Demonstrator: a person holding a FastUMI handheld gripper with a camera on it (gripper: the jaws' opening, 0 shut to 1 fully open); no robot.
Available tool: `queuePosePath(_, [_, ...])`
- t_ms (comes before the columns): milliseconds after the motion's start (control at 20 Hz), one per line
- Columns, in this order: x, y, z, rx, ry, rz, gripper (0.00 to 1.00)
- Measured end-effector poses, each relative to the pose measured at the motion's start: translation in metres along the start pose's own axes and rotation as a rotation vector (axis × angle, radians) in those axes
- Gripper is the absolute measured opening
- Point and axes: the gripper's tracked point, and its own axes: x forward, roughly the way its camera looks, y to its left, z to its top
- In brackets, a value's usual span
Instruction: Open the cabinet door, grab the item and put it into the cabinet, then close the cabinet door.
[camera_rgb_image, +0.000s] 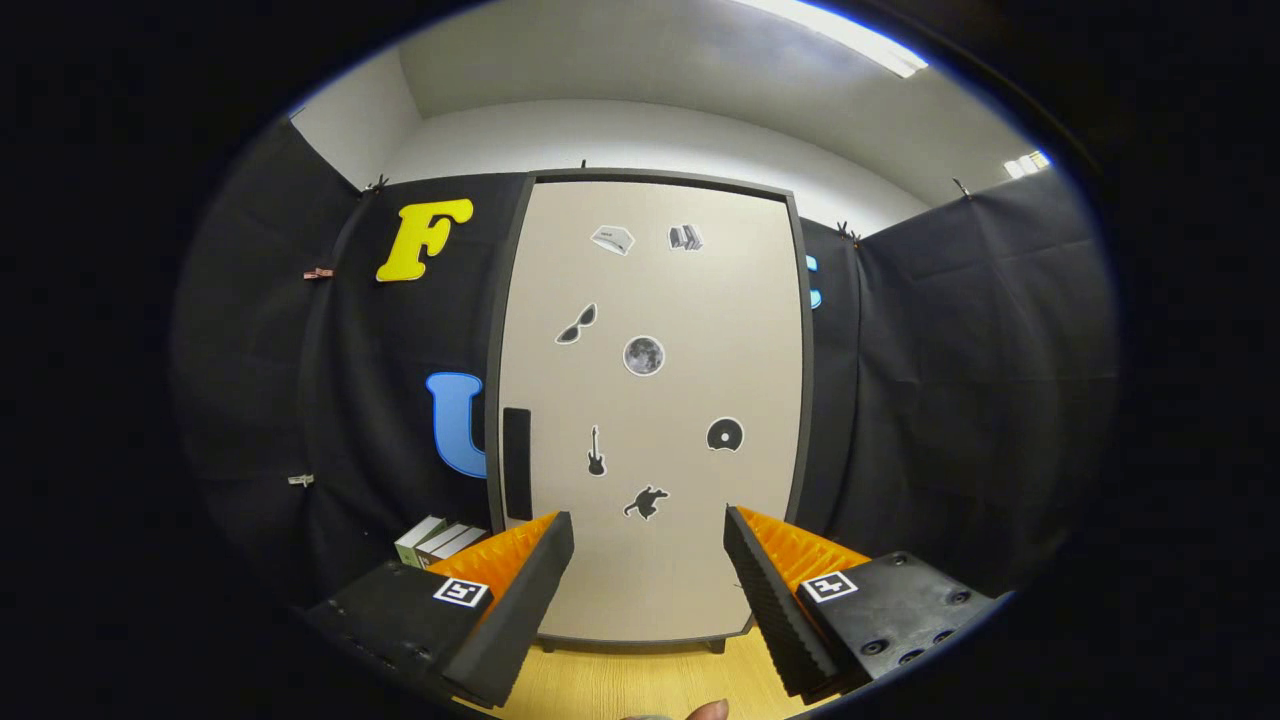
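Claw (648, 560) wide open, holding nothing. Cabinet (650, 400) ahead on desk (640, 685), door shut; its stickers (644, 355) bear no readable writing.

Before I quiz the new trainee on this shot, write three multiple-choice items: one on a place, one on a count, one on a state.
1. Where do the boxes stand?
A. on top of the cabinet
B. on the floor left of the cabinet
C. between the fingers

2. How many stickers are on the cabinet door?
A. three
B. seven
C. twelve

3. What state is the gripper in?
A. open
B. shut on the handle
C. shut on a box

Answers:
1 B, they sit beside the cabinet's lower left corner.
2 B, seven dark shapes show.
3 A, the fingers stand apart, nothing between.
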Motion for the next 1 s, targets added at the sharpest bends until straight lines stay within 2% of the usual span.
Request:
queuePosePath(600, [0.010,0.018,-0.001,0.014,0.001,0.031,0.97])
queuePosePath(1000, [0.072,0.078,0.009,0.081,-0.015,0.091,0.97])
